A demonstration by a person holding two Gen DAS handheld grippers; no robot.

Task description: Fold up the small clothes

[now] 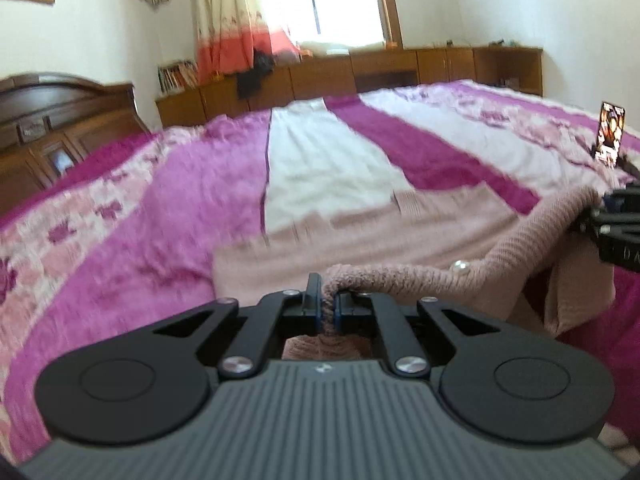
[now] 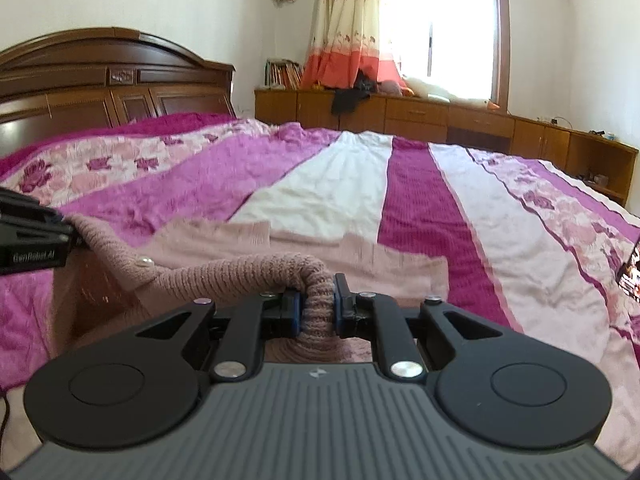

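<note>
Left wrist view: the left gripper (image 1: 329,307) is clamped on the ribbed edge of a pink knitted sweater (image 1: 400,232), the fabric pinched between the two blue-padded fingers (image 1: 313,294) with almost no gap. The sweater lies spread on the bed cover (image 1: 140,208), a quilt striped in magenta, white and pink floral bands. From the clamp, the ribbed edge runs up and to the right, past a pearl button (image 1: 460,267), to the right gripper (image 1: 592,212) at the frame's right border. That part of the edge is lifted off the bed, and a flap of fabric hangs below it. A phone (image 1: 611,134) stands upright on the bed near the right border. This view is slightly blurred.

Right wrist view: the right gripper (image 2: 318,306) is closed on a thick ribbed fold of the same sweater (image 2: 360,256) — the fold fills the narrow gap between the fingers. The ribbed edge runs left past the pearl button (image 2: 145,261) to the left gripper (image 2: 68,230), which grips it at the left border. The rest of the sweater lies flat on the cover (image 2: 328,196) ahead. A wooden headboard (image 2: 100,80) stands at the left, low cabinets (image 2: 440,118) run under the window (image 2: 444,28), and a curtain (image 2: 344,24) hangs beside it.
</note>
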